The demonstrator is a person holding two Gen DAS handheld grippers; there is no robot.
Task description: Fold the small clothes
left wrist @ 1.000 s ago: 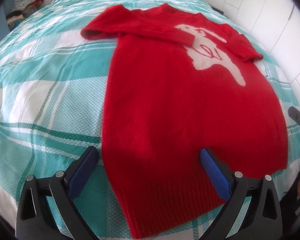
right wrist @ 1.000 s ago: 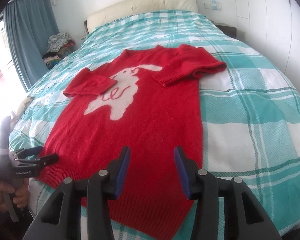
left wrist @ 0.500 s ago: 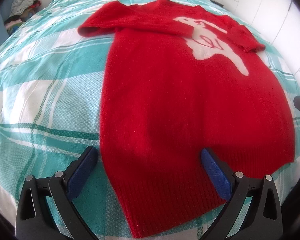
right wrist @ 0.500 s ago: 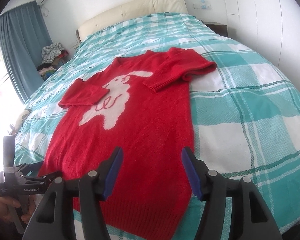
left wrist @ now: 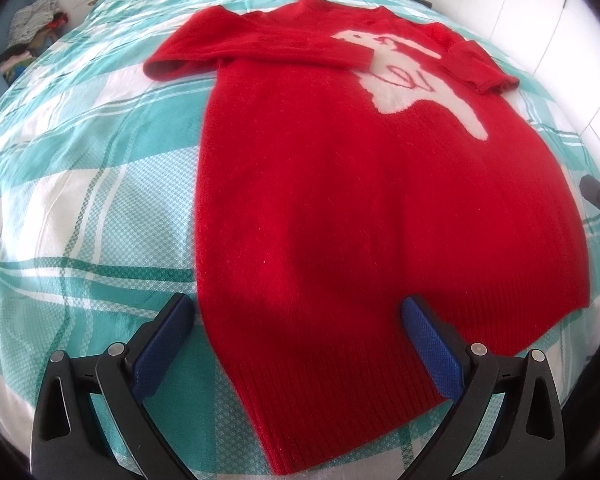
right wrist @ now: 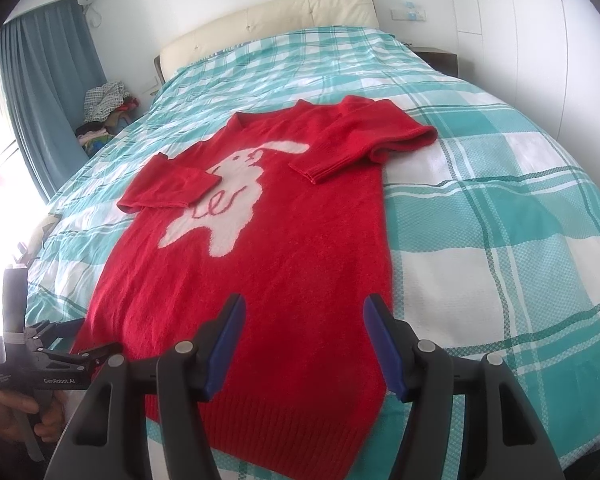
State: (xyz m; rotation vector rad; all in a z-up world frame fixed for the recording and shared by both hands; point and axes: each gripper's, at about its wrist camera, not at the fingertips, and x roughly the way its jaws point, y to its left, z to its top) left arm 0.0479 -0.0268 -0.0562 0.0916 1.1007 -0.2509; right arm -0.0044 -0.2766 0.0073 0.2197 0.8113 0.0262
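Red sweater [right wrist: 300, 280], flat on bed [right wrist: 500, 208] ahead of both wide-spread, empty units, left hand-held gripper [left wrist: 296, 344] and right hand-held gripper [right wrist: 304, 344]: sleeves folded inward, hem fold outstanding.

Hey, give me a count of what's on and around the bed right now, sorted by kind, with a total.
Sweater: 1, red with a white rabbit, flat on the bed, both sleeves folded in
Bed: 1, teal plaid cover
Claws: 2, left claw and right claw, both open over the hem
Clothes pile: 1, beside the bed
Total: 5
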